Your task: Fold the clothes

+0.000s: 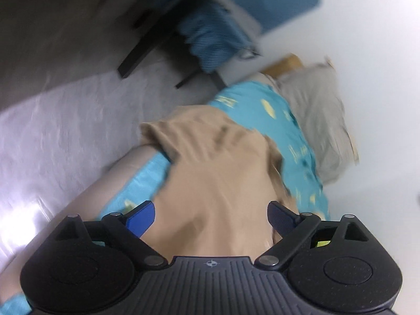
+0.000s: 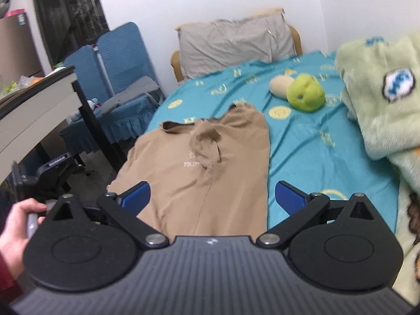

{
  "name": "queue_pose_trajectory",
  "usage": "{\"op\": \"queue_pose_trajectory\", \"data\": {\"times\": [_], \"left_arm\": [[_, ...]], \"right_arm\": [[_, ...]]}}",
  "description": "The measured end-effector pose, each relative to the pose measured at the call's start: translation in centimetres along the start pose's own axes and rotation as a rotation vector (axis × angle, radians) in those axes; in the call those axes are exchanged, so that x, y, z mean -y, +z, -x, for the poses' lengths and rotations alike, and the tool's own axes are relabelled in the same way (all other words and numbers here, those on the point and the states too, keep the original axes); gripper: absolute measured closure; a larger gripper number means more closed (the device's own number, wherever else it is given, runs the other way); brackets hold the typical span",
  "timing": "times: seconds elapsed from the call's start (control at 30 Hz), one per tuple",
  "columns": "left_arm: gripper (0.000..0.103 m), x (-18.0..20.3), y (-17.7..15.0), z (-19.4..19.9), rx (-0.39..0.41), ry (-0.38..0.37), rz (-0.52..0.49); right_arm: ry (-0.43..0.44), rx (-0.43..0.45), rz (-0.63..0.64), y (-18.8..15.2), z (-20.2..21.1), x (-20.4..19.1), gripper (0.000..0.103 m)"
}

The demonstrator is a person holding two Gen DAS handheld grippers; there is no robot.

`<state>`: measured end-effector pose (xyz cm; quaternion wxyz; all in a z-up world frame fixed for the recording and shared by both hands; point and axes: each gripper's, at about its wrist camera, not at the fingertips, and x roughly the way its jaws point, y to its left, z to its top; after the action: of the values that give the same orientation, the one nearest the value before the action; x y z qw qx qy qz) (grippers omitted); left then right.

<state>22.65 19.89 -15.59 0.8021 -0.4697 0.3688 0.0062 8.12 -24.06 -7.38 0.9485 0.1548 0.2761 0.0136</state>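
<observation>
both grippers stood spread wide, pinching nothing. the right gripper (image 2: 212,197) hung over the near end of the tan shirt (image 2: 199,168), which lay flat on the teal bedsheet (image 2: 309,141). a green plush toy (image 2: 305,93) sat at two o'clock, a grey pillow (image 2: 233,42) at twelve. the left gripper (image 1: 211,219), its view blurred, hung over the same shirt.

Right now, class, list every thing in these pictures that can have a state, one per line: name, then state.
Tan shirt: lying on the bed, partly folded, one sleeve laid across the chest.
Left tongs: open above the shirt, gripping nothing.
Right tongs: open, empty.
Blue bedsheet: spread, wrinkled.
Grey pillow: propped upright at the headboard.
Green plush toy: lying on the sheet.
</observation>
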Motion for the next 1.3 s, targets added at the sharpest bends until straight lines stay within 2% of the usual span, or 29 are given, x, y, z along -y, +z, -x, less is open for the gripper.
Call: {"op": "queue_pose_trajectory", "data": {"times": [0.17, 0.3, 0.43, 0.53, 0.57, 0.6, 0.63, 0.67, 0.73, 0.8, 0.87, 0.97, 1.03, 1.13, 1.23, 1.3], "left_arm": [[0.011, -2.3, 2.3, -4.8, 0.008, -0.013, 0.068], [0.012, -3.7, 4.0, -8.4, 0.062, 0.013, 0.095], [0.021, -5.8, 5.5, -11.6, 0.081, -0.005, 0.215], [0.036, -6.6, 6.5, -13.5, 0.083, -0.006, 0.264], [0.046, -6.5, 6.8, -13.9, 0.089, -0.005, 0.255], [0.063, -6.4, 7.0, -14.2, 0.097, -0.003, 0.245], [0.073, -6.1, 7.2, -14.3, 0.108, -0.009, 0.231], [0.093, -5.5, 7.4, -14.2, 0.118, -0.005, 0.198], [0.095, -3.8, 7.8, -13.9, 0.146, 0.033, 0.098], [0.096, -1.0, 7.9, -12.9, 0.184, 0.094, -0.06], [0.096, 2.2, 7.7, -11.6, 0.218, 0.124, -0.203], [0.096, 8.3, 6.0, -9.4, 0.297, 0.168, -0.482], [0.096, 12.3, 4.1, -8.2, 0.346, 0.17, -0.648], [0.096, 17.9, 0.0, -7.2, 0.39, 0.128, -0.871], [0.096, 22.3, -5.4, -8.2, 0.364, 0.077, -1.11], [0.096, 24.2, -9.3, -9.4, 0.323, 0.039, -1.232]], "right_arm": [[-0.01, -0.043, -0.078, 0.2, -2.8, 1.0, 0.0], [-0.02, -0.069, -0.125, 0.3, -4.6, 1.9, 0.0], [-0.02, -0.115, -0.199, 0.2, -6.7, 3.0, 0.0], [-0.014, -0.143, -0.238, 0.1, -7.9, 3.4, 0.0], [-0.011, -0.149, -0.242, 0.1, -8.1, 3.5, 0.0], [-0.009, -0.156, -0.246, 0.0, -8.4, 3.5, 0.0], [-0.009, -0.164, -0.248, -0.1, -8.7, 3.5, 0.0], [-0.009, -0.171, -0.252, -0.1, -8.8, 3.5, 0.0], [-0.008, -0.182, -0.26, -0.1, -9.0, 3.5, 0.0], [-0.01, -0.183, -0.26, 0.0, -8.9, 3.4, 0.0], [-0.009, -0.172, -0.255, 0.1, -8.3, 3.2, 0.0], [-0.014, -0.149, -0.245, 0.3, -7.4, 3.2, 0.0], [-0.021, -0.137, -0.248, 0.5, -6.9, 3.4, 0.0], [-0.032, -0.126, -0.261, 0.6, -6.1, 3.9, 0.0], [-0.053, -0.121, -0.263, 0.7, -5.6, 4.5, 0.0], [-0.07, -0.117, -0.262, 0.8, -5.4, 4.8, 0.0]]}}
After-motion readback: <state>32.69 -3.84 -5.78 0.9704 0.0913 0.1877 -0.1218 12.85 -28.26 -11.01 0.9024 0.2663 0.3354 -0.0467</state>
